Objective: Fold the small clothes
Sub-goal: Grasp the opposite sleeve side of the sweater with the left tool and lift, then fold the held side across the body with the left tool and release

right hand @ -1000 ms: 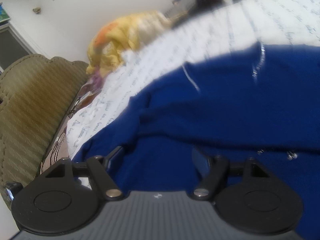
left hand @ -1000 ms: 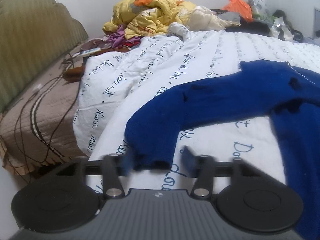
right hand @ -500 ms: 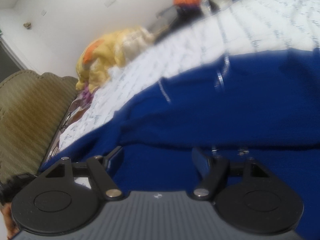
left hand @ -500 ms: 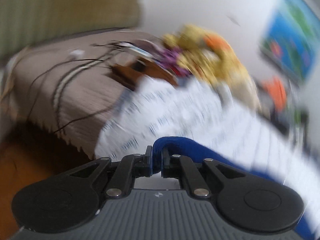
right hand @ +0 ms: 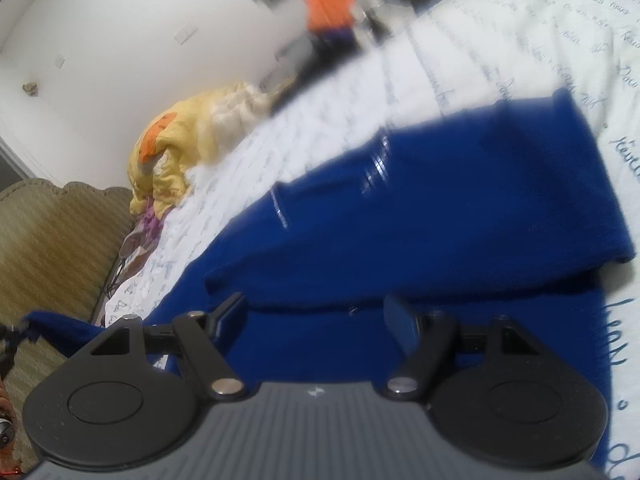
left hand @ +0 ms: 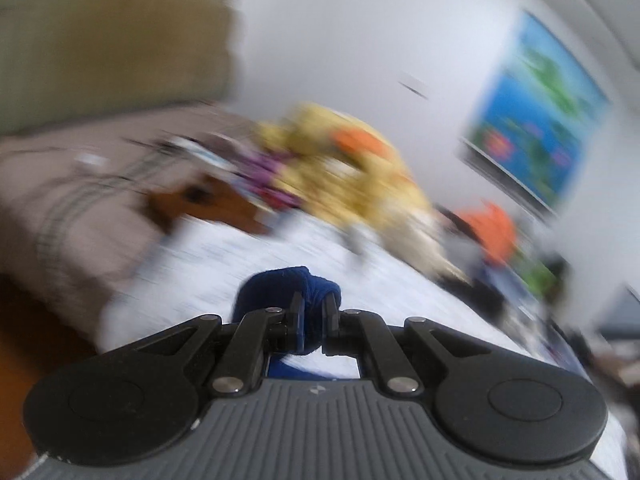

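Motion blur smears the far yellow-and-orange bedding heap [left hand: 352, 176] and blue framed wall picture [left hand: 536, 140]; the dark blue knitted garment [right hand: 460, 216] runs past the right view's near edge.

My left gripper [left hand: 313, 312] is matt black plastic with shiny metal pivot pins and a ribbed grey body. The deep blue knitted garment [right hand: 460, 216] looks soft and fuzzy. The white printed bedsheet [right hand: 520, 32], upper right, is smooth matt cloth.

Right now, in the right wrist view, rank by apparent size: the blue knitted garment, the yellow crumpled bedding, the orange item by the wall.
1. Blue knitted garment, though nearest the camera.
2. Yellow crumpled bedding.
3. Orange item, farthest and blurred.
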`<state>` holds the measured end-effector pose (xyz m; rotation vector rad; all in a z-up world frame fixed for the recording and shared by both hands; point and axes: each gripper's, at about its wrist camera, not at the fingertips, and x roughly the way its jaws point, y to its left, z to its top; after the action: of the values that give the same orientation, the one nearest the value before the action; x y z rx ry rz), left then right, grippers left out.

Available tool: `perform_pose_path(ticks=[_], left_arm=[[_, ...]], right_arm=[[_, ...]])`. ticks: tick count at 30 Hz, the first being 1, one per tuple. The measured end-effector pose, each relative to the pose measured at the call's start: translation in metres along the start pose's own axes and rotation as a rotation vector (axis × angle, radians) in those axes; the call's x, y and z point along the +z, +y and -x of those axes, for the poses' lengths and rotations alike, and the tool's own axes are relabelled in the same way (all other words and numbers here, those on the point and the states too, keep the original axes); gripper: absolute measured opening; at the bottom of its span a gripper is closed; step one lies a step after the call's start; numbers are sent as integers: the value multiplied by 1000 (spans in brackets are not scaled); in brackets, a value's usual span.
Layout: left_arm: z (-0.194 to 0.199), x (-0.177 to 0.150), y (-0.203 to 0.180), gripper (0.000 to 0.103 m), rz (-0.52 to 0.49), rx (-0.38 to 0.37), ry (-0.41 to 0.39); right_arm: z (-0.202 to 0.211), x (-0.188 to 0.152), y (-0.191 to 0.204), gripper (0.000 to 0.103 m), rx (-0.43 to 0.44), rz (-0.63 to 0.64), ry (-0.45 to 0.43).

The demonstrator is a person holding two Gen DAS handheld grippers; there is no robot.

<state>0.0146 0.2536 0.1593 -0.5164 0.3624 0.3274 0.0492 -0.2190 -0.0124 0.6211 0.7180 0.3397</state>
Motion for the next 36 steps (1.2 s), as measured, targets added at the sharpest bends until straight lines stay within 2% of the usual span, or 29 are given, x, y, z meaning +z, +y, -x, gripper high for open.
perform_pose_path(ticks=[4,7,9,12,13,14,15,17,18,20,22,25,27,30,33,36], left_arm=[[-14,-30,-81,8,-108,-202,125],[-25,-64,-132,8,-155,-312,231],[-32,-88,-157,8,-184,-359,293],[-46,-129,-184,10,-217,-391,380],[-52,-142,-191,16,-231,-398,418],[-59,-158,-191,30,-241,-406,456],[-66,-172,-193,38,-253,-420,495],[-76,-201,-195,83,-293,-428,560],[-80,-211,-194,88,-310,-422,586],[-81,-221,-186,90,-330,-419,611],[-79,-220,-172,92,-339,-415,608],[-75,-205,-150,97,-359,-340,509],[-69,-196,-134,97,-416,-254,421],[-67,-195,-114,97,-511,-146,334],[-67,-202,-98,97,-548,-111,316],[-70,-212,-84,97,-562,-98,328]], right_arm=[[12,2,-3,75,-43,15,-51],[22,4,-11,76,-65,8,-81],[26,6,-18,75,-75,-11,-96],[32,8,-28,76,-93,-37,-117],[33,9,-31,75,-101,-45,-123],[34,9,-33,75,-106,-51,-127],[36,10,-35,76,-109,-55,-129],[37,11,-37,75,-113,-55,-134],[38,11,-37,76,-117,-51,-136],[38,12,-37,75,-127,-44,-138],[39,11,-37,76,-131,-34,-141],[36,10,-34,76,-108,-20,-124],[29,9,-31,76,-47,-14,-90],[9,5,-29,76,113,-83,10],[-16,-2,-32,76,226,-201,94],[-34,-6,-30,73,213,-224,120]])
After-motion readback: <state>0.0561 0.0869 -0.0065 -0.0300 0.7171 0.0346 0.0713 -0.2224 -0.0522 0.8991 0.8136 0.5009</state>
